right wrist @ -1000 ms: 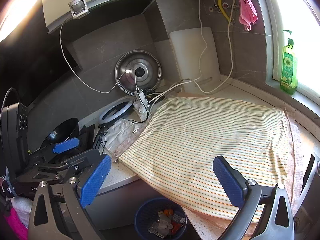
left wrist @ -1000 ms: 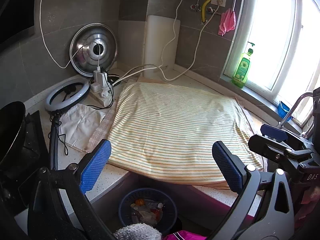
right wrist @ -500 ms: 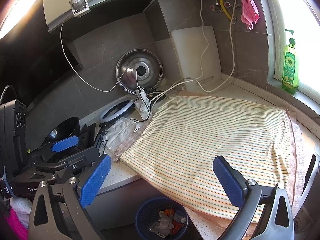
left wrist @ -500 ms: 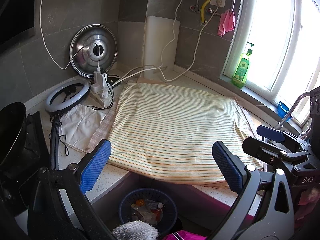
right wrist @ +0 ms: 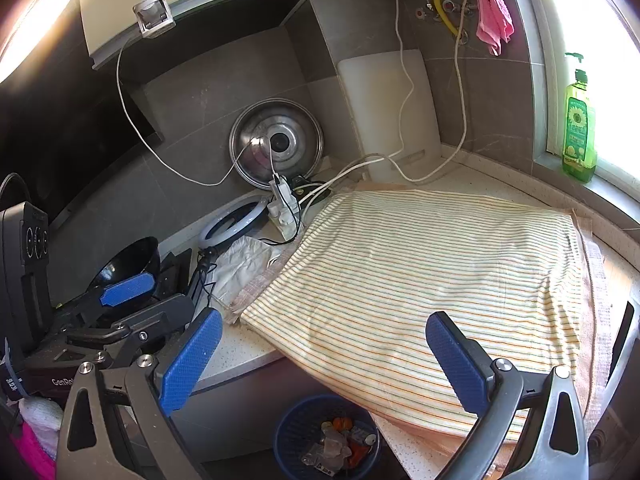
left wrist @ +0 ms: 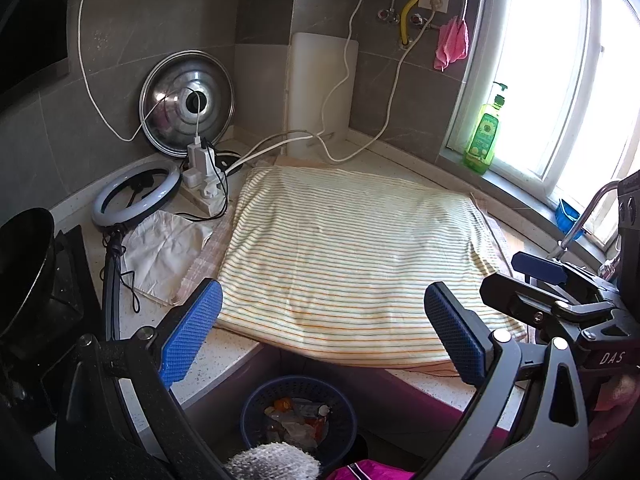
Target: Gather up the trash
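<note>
Kitchen corner desk [left wrist: 208, 356], striped yellow cloth [left wrist: 352, 248] mid-frame, no loose trash visible on it. Left tool [left wrist: 320, 332] and right tool [right wrist: 320, 354] both wide, empty. Blue mesh trash basket [left wrist: 298, 412] bottom centre already holds scraps. Looks near-finished; next: scan for leftovers.

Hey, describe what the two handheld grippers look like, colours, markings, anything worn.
Both match: the left gripper and right gripper have dark grey angular frames with silver bolts, each with two jaws faced in blue, dimpled rubber pads. White lettering shows on each body: "DAS" on the right one, "GenRo" on the left one. A white knitted glove and pink clothing show below.
</note>
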Demonstrator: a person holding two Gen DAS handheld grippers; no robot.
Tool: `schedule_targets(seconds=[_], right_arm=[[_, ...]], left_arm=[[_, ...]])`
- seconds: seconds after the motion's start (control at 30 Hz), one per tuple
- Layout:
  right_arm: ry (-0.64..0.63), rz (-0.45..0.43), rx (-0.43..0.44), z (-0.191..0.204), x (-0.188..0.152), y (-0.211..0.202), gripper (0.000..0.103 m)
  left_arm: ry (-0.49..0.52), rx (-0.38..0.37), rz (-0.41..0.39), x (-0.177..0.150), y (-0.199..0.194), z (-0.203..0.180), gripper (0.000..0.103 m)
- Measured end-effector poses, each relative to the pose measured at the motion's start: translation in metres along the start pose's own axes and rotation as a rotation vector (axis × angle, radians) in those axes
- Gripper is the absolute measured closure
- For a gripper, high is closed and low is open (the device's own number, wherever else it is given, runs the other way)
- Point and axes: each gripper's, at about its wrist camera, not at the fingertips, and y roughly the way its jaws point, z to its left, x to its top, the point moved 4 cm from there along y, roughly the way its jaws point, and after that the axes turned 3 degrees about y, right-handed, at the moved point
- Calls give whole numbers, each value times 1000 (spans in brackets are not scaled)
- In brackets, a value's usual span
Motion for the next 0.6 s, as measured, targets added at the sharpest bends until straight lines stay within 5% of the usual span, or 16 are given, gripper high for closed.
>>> schedule_targets(seconds=[0.6], right_arm=[[30,8,-5,-4,-3,2,0]], left_arm=[[17,-7,-11,2,-4,-1,1]])
